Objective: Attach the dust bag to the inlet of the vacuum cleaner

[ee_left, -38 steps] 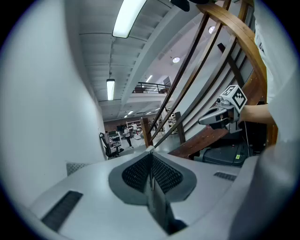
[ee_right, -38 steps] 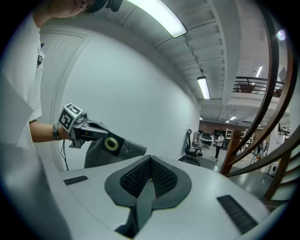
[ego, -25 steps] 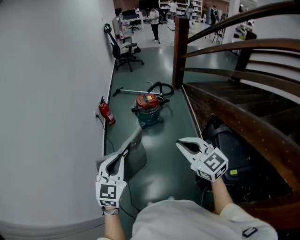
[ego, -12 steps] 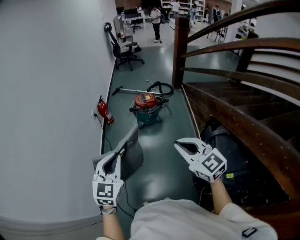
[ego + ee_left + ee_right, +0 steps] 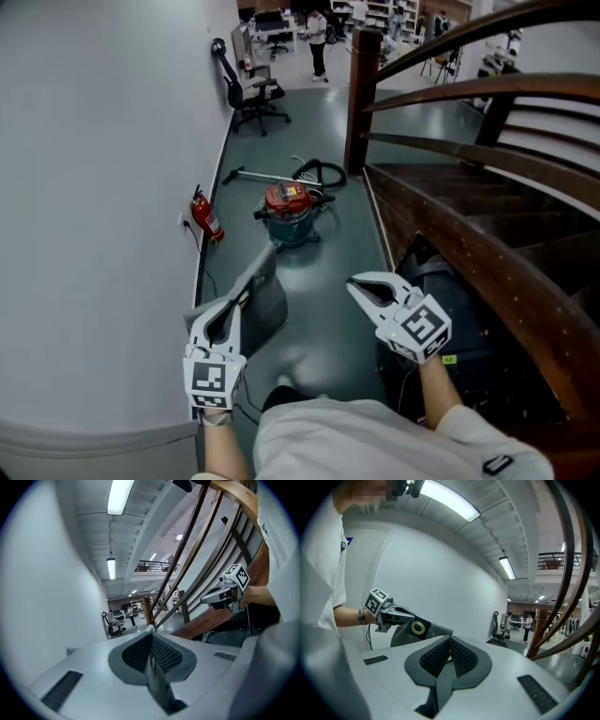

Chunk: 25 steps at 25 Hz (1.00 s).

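In the head view, the left tool point(image 5: 239, 309) was closed on the near end of the grey dust bag point(image 5: 265, 305). The bag's long axis ran from the tool toward the far floor. The right tool point(image 5: 361, 289) was closed and empty, level with the left and well apart from the bag. The vacuum cleaner point(image 5: 289, 211) stood on the floor point(image 5: 328, 272) well beyond both tools, almost in line with the bag, so the left hand looked the nearer one. Its inlet could not be made out. A hose point(image 5: 319, 173) curled on its far side and a fire extinguisher point(image 5: 208, 221) stood left of it by the wall point(image 5: 94, 187). The staircase point(image 5: 450, 206) closed in the right side, leaving a narrow lane of open floor.

In the left gripper view, the jaws met at the tip point(image 5: 151, 631), and the right tool point(image 5: 220, 595) showed to the right, before the stair rails. The vacuum cleaner was not in sight.

In the right gripper view, the jaws were together with nothing between them point(image 5: 450, 639). At left, the left tool point(image 5: 401, 615) pinched the bag point(image 5: 433, 631) beside its black collar point(image 5: 417, 627).
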Tool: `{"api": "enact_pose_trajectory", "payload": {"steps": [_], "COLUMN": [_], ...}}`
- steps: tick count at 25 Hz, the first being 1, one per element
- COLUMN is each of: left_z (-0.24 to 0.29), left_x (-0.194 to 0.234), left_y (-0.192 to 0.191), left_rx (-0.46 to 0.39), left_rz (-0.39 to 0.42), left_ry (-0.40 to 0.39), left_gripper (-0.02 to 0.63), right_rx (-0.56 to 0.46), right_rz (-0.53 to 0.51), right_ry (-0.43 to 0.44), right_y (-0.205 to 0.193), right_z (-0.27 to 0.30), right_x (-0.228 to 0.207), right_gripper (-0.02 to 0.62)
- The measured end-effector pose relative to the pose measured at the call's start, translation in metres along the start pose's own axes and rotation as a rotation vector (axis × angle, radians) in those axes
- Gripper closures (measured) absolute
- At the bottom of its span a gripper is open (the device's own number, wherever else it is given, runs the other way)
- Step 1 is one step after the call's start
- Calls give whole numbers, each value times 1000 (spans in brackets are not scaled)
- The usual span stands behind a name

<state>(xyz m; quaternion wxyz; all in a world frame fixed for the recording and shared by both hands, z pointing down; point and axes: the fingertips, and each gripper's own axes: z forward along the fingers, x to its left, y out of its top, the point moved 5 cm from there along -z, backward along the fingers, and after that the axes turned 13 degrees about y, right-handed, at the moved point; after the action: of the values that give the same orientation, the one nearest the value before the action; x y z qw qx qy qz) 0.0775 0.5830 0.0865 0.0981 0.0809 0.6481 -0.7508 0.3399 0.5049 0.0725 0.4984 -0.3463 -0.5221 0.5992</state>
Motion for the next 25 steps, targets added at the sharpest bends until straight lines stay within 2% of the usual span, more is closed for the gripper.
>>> {"api": "enact_pose_trajectory", "payload": {"steps": [12, 18, 25], "left_z": [48, 106, 190], "left_x": [4, 30, 71], "left_y": [3, -6, -4], "left_rx": [14, 4, 6], "left_rz": [7, 5, -3], "left_ry": [-17, -28, -65], "left_gripper": [586, 586, 586], "right_rx": [-34, 7, -27], "right_rz": [1, -22, -28], "right_ry": [-32, -59, -89], "right_y": [-3, -9, 7], "right_z": [19, 55, 111], "right_x": [-47, -90, -159], "right_gripper": [568, 568, 568]}}
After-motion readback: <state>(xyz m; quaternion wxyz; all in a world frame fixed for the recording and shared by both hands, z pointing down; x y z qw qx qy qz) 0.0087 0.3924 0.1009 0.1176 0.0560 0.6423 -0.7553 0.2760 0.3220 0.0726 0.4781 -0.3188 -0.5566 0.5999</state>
